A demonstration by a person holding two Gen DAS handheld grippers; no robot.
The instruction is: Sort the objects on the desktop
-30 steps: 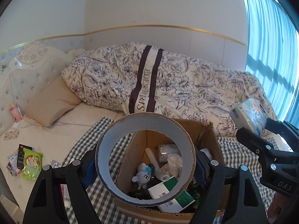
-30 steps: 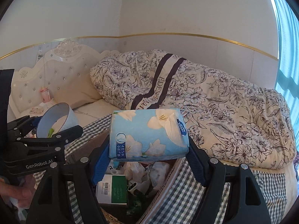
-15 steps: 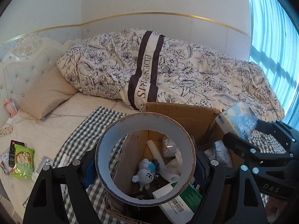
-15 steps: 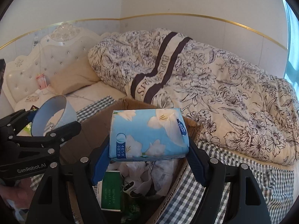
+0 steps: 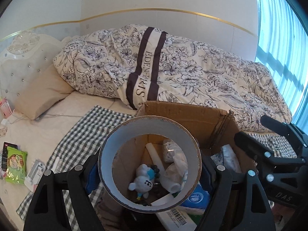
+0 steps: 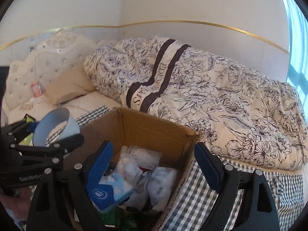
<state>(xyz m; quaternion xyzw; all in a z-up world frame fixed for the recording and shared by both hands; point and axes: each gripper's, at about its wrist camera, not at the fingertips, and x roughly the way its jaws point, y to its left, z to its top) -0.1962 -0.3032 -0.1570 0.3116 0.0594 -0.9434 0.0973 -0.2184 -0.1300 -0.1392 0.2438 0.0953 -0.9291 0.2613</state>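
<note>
Two grippers over an open box [image 6: 154,129] on a bed [image 5: 48,127].

The box stands on a checked cloth [image 5: 92,127] beside the quilt [image 5: 192,73], holding a tissue pack [image 6: 109,190], a toy bear [image 5: 142,182] and other bits. The left gripper [image 5: 150,171] is clamped on a tape roll [image 5: 150,132], held above the box. The right gripper [image 6: 152,171] hangs over the box, fingers spread wide, holding nothing.
</note>
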